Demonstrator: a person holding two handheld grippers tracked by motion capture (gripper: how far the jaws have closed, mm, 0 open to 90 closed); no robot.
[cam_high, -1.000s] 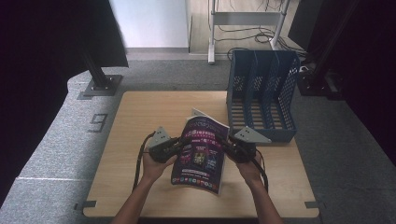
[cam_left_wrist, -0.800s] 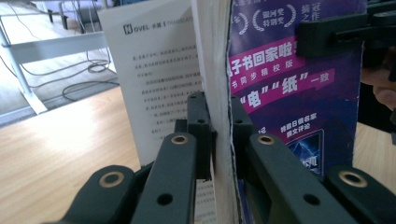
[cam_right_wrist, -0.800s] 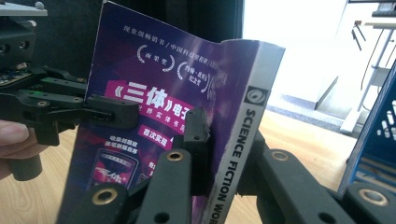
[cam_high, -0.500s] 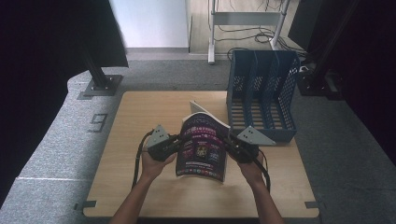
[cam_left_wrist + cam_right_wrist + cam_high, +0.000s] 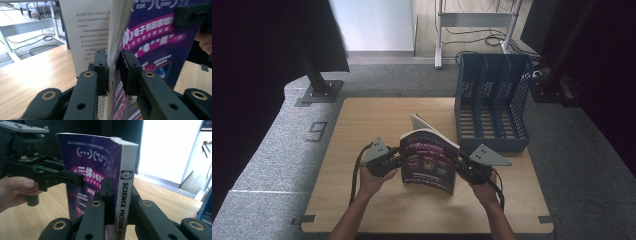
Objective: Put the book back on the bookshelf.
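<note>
A purple-covered science fiction book (image 5: 429, 160) stands upright on the wooden table (image 5: 362, 125), held between my two grippers. My left gripper (image 5: 403, 152) has the book's page edge (image 5: 113, 37) between its jaws. Those jaws have just been opening, though the pads (image 5: 101, 67) still touch both faces of the book. My right gripper (image 5: 455, 160) is shut on the white spine (image 5: 126, 182). In the right gripper view the left gripper (image 5: 77, 178) reaches the purple cover (image 5: 92, 157) from the far side, held by a hand (image 5: 15, 187).
A blue file rack (image 5: 492, 100) with several upright slots stands at the table's back right, close behind the right gripper. White table legs and cables (image 5: 472, 30) lie on the floor beyond. Dark curtains hang at left and right.
The book has been raised from a tilt to upright between the two grippers. A white inner page now stands away behind the cover.
</note>
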